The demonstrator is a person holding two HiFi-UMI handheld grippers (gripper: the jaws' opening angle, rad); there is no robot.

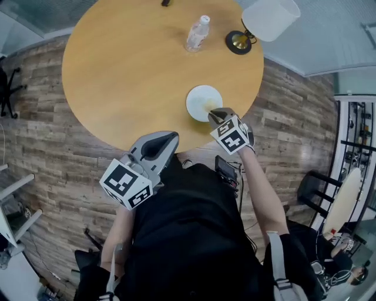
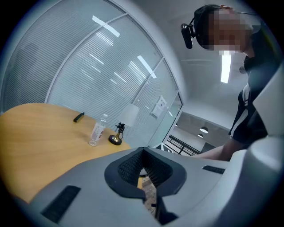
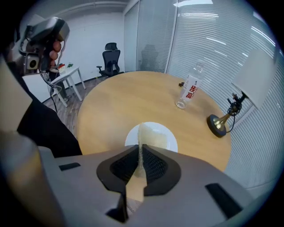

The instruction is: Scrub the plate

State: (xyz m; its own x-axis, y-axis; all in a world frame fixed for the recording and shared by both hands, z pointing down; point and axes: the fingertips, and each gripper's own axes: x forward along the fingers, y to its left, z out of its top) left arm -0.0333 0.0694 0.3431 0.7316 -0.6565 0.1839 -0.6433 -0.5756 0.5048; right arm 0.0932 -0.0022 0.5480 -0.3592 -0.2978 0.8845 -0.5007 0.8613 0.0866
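Right gripper [image 3: 140, 150] is pinching a thin pale sponge [image 3: 153, 138] between its jaws, which are closing almost fully on it. Seen edge-on in the right gripper view, the sponge is standing upright and reaching down over the white plate [image 3: 131, 137]; whether it is touching the plate is not clear. In the head view the right gripper [image 1: 216, 113] is hovering at the plate's [image 1: 198, 97] near right rim, with the yellowish sponge [image 1: 210, 106] lying over that side.

The plate is sitting on the round wooden table [image 1: 129, 70], close to its near edge and right of centre.

Left gripper [image 1: 167, 138] is hanging just off the table's near edge, in front of the person's body and well apart from the plate. In its own view the left gripper [image 2: 143, 164] is showing its jaws drawn together with nothing between them, only a sliver of floor peeking through.

At the far side of the table a clear bottle [image 1: 198, 32] is standing upright, with a brass-based lamp [image 1: 239, 41] just to its right. A small dark object [image 1: 166, 3] is lying at the far edge.
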